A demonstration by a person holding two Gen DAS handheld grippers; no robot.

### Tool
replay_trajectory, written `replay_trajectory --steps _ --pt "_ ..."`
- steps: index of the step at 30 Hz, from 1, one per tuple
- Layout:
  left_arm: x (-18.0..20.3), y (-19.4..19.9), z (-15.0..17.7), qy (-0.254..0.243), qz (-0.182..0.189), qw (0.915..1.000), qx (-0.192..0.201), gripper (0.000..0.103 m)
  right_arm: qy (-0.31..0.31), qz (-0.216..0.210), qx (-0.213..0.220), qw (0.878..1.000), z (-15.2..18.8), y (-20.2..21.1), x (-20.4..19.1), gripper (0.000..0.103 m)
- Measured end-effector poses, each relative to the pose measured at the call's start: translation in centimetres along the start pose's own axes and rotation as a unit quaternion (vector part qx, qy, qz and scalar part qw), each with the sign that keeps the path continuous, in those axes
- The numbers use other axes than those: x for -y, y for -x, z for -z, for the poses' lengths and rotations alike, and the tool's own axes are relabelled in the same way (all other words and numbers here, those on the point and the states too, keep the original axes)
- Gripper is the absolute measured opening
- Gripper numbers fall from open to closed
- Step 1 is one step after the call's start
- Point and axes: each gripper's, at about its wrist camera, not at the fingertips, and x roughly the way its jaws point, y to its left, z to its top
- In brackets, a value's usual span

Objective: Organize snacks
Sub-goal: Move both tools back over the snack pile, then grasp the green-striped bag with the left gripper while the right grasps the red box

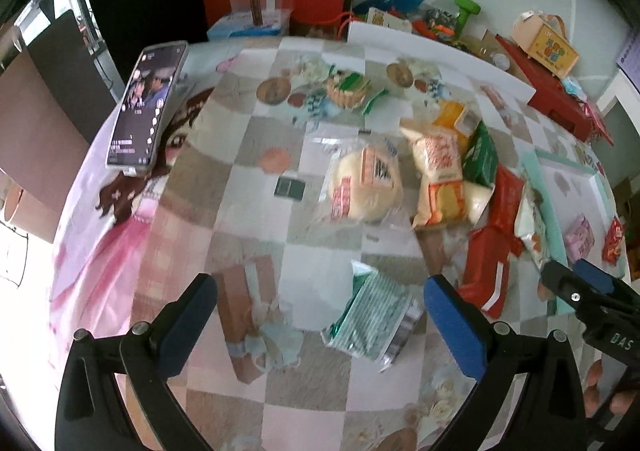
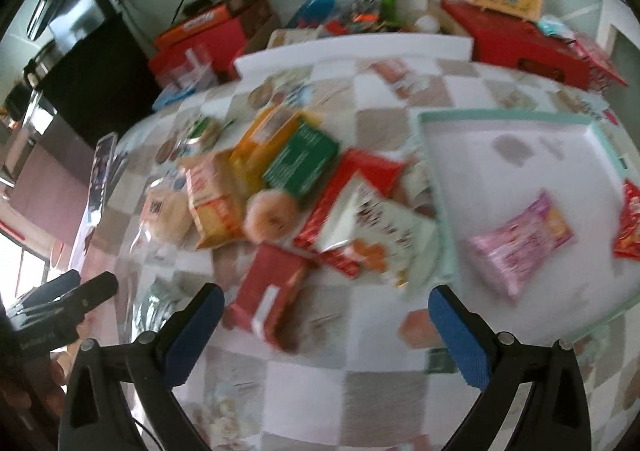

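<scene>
Left gripper (image 1: 320, 325) is spread wide and empty above the green striped packet (image 1: 370, 317), whose long axis runs from near-right to far-left of the tray (image 2: 520, 123). Right gripper (image 2: 326, 331) is likewise released; the blurred red box (image 2: 272, 295) probably lies just left of the tray, which holds a pink packet (image 2: 520, 239).

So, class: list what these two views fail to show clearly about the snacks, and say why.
- Printed wording on the red box, right wrist view: motion blur.
- Snacks low in the pile, left wrist view: covered by packets on top.
- Red packet in the tray, right wrist view: cut off by the fisheye edge.
- Right claw, left wrist view: only partly in frame.
</scene>
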Motion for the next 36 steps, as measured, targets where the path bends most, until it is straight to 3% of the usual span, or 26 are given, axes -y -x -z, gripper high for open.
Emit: replay_trajectory --steps 8,18,32,36 --pt "1.3 -2.4 1.3 -0.026 0.011 0.9990 -0.035 0.103 -0.018 0.000 -0.040 0.999 -0.7 -3.2 -1.3 0.103" --pt "2.9 -5.6 2.0 -0.045 0.009 0.9968 -0.065 0.103 -0.027 0.037 -0.085 0.995 -1.4 -7.4 -2.0 0.103" --pt "5.0 -7.3 2.2 -0.062 -0.002 0.9957 -0.069 0.102 0.014 0.105 -0.077 0.991 -2.5 -10.2 -4.8 0.103" --pt "5.1 -7.1 2.1 -0.066 -0.007 0.9959 -0.061 0.090 0.011 0.107 -0.072 0.992 -2.0 -10.0 -4.2 0.103"
